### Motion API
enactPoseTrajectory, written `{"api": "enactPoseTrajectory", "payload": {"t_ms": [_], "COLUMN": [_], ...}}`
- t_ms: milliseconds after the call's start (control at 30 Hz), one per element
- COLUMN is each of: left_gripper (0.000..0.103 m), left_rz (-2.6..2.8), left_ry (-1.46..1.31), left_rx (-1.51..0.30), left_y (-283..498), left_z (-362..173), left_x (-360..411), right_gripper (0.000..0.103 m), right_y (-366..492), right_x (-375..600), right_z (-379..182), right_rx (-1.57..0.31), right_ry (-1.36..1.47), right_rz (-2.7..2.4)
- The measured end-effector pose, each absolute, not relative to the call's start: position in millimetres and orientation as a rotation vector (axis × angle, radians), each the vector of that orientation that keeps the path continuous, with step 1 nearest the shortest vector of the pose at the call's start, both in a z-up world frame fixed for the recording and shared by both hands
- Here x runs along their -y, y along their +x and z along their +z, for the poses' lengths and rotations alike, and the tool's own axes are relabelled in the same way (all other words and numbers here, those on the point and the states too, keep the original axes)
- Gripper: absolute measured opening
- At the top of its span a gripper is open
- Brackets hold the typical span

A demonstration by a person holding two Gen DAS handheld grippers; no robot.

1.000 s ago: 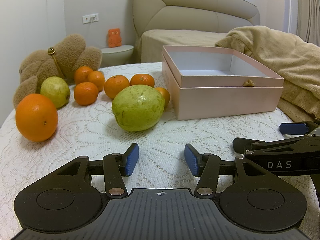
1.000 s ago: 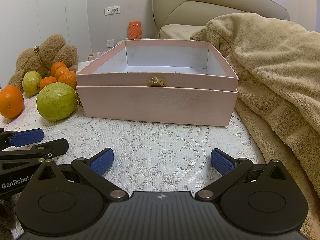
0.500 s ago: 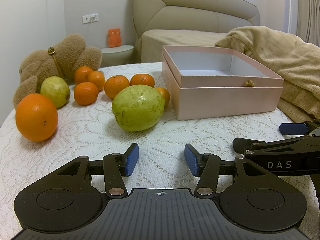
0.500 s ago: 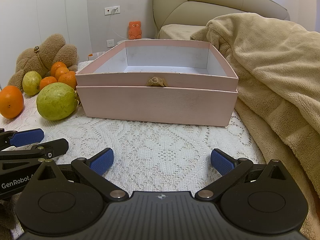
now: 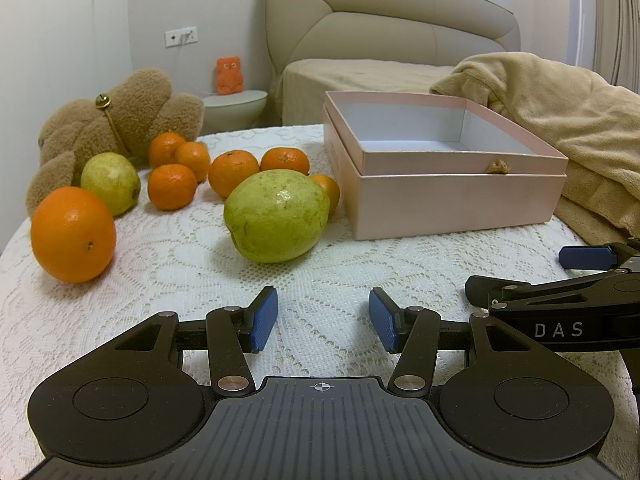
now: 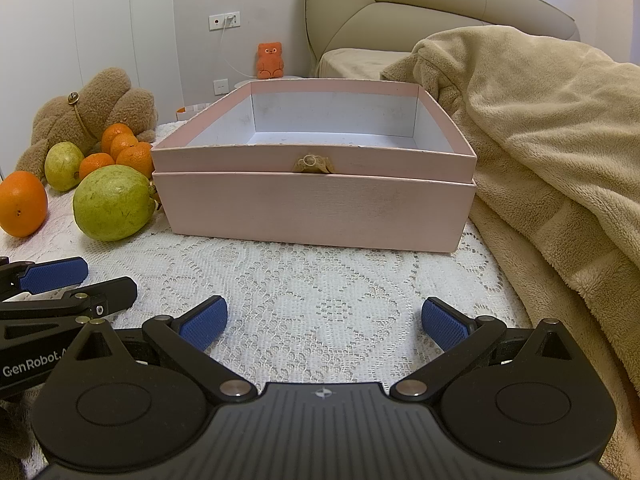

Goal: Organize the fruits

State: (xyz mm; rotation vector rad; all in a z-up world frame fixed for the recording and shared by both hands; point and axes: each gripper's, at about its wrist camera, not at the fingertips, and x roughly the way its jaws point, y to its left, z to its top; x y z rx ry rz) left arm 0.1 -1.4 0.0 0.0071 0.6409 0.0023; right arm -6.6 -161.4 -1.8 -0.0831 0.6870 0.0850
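While both grippers hover low over the lace cloth (image 5: pixel 168 264), neither holds anything. From the left wrist, the left gripper (image 5: pixel 323 322) has its blue pads (image 5: pixel 262 320) set moderately apart, with bare cloth between them. Straight ahead at 12 o'clock, well beyond the fingertips, lies the big guava (image 5: pixel 277 215). Tucked just behind it at 1 o'clock is one tangerine (image 5: pixel 329 192), mostly hidden. At 10 o'clock sits the orange (image 5: pixel 73 235), and behind it the small guava (image 5: pixel 110 183). More tangerines (image 5: pixel 234 172) cluster at 11 o'clock, in front of a plush bear (image 5: pixel 120 120). The pink box (image 5: pixel 448 200) stands open at 1 o'clock, near the big guava; whether they touch cannot be told. No fruit shows inside it.

From the right wrist, the right gripper (image 6: pixel 324 322) is spread wide, its pads (image 6: pixel 204 322) far apart over the cloth. That box (image 6: pixel 312 208) is dead ahead at 12 o'clock, near but clear of the fingertips. The big guava (image 6: pixel 113 202) lies at 10 o'clock beside the box's left wall, the orange (image 6: pixel 22 209) farther out at 9 to 10 o'clock. A beige blanket (image 6: pixel 540 140) piles up at 2 o'clock, against the box's right side. Low at 9 o'clock the left gripper's finger (image 6: pixel 54 274) shows.
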Motion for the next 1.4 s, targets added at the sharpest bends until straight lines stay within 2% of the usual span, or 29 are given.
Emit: {"api": "enactPoseTrajectory", "payload": {"t_ms": [933, 1100, 1267, 1400], "left_gripper": [0.057, 0.056, 0.055, 0.053], "left_rz": [0.003, -0.007, -0.077, -0.046], "left_ry": [0.009, -0.009, -0.067, -0.113], "left_rx": [-0.641, -0.64, -0.651, -0.568], "left_y": [0, 0, 2, 0], "left_z": [1, 1, 12, 36], "left_x": [0, -2, -23, -58], "right_gripper": [0.103, 0.103, 0.103, 0.103], "right_y": [-3, -5, -12, -9], "right_x": [165, 170, 161, 160], "right_z": [4, 14, 15, 16], "right_rx": [-0.688, -0.771, -0.806, -0.814], "right_ry": [-0.074, -0.049, -0.092, -0.101], "right_rz": [0.093, 0.13, 0.099, 0.1]}}
